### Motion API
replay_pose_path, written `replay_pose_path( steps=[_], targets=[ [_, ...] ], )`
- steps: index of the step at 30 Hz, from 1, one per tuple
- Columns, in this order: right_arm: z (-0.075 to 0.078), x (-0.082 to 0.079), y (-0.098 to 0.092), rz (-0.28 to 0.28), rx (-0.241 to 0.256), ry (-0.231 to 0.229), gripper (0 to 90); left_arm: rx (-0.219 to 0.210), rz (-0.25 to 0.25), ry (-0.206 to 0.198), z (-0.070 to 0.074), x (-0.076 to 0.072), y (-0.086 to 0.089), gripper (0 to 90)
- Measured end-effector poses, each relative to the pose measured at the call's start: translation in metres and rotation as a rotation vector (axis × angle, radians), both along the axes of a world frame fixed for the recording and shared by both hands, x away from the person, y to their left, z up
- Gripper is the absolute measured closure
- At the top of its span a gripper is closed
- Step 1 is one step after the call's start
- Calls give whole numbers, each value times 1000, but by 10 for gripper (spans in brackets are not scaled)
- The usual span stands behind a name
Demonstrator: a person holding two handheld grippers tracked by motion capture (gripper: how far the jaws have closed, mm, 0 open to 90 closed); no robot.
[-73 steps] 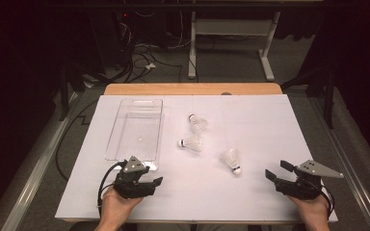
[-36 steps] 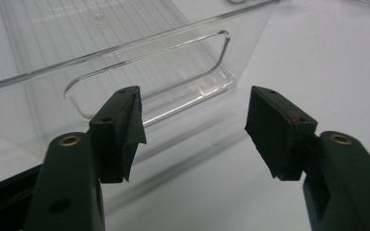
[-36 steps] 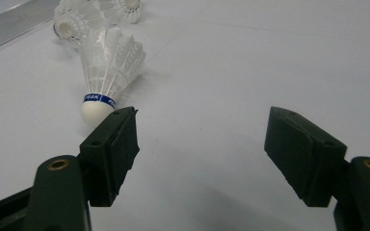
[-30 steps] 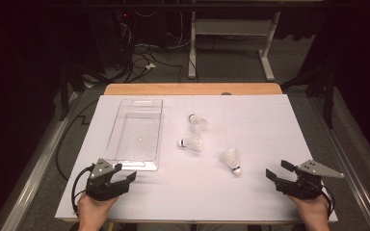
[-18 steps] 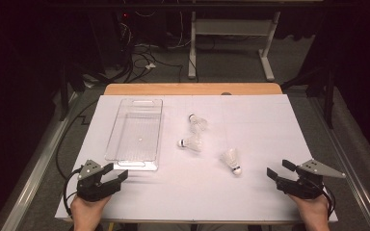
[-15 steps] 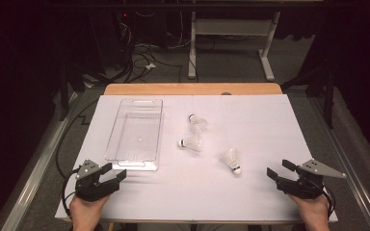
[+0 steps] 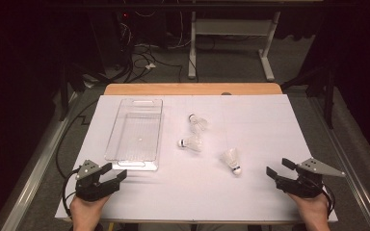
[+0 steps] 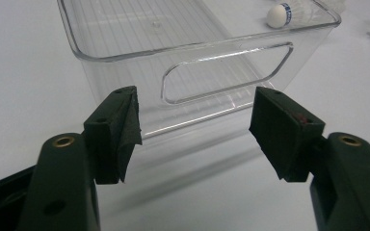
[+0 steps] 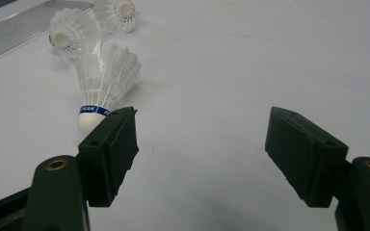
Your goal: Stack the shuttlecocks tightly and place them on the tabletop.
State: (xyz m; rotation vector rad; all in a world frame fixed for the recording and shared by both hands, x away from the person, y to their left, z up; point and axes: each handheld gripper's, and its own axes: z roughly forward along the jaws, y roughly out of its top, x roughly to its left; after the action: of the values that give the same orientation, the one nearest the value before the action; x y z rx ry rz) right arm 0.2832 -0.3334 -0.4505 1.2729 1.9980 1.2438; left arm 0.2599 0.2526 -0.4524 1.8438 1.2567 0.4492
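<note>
Left gripper (image 7: 107, 178): jaws spread, empty, facing the tray (image 7: 136, 132) handle. Right gripper (image 7: 283, 174): jaws spread, empty, nearest shuttlecock (image 7: 231, 160) lying just ahead-left on the table (image 7: 270, 125). Step judged: pre-grasp; next, right closes on its cork.

In the left gripper view the top edge cuts off the far part of the tray (image 8: 197, 48), and its clear wall blurs the cork of one shuttlecock (image 8: 280, 14) seen through it; the feathers run out of the picture. A second clear shape at the right edge is too cropped to name.

In the right gripper view the near shuttlecock (image 9: 103, 79) has its cork partly hidden behind one jaw, and its blue band's lettering is cut short. The farthest shuttlecock (image 9: 118, 12) is clipped by the top edge.

In the high view both forearms leave at the bottom edge, and the shuttlecock print is too small to read.
</note>
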Motion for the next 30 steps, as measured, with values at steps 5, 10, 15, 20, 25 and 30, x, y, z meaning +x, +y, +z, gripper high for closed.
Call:
replay_pose_path(
  steps=[5,10,15,20,25,30],
  targets=[
    [2,1,2,-1,-4,-7,273,-1,-2,1,0,0,1,353],
    [3,3,4,3,0,-4,276,4,-5,-3,0,-1,-1,351],
    [5,5,9,14,-1,-10,282,2,-4,-4,0,-1,-1,351],
    [7,8,17,32,-6,-7,286,3,-9,-3,-1,-1,-1,350],
    [9,11,25,47,-3,-7,291,3,-12,0,-1,-1,-2,350],
    [11,16,33,61,-14,-1,302,5,-16,-1,-1,-1,-2,349]
  ],
)
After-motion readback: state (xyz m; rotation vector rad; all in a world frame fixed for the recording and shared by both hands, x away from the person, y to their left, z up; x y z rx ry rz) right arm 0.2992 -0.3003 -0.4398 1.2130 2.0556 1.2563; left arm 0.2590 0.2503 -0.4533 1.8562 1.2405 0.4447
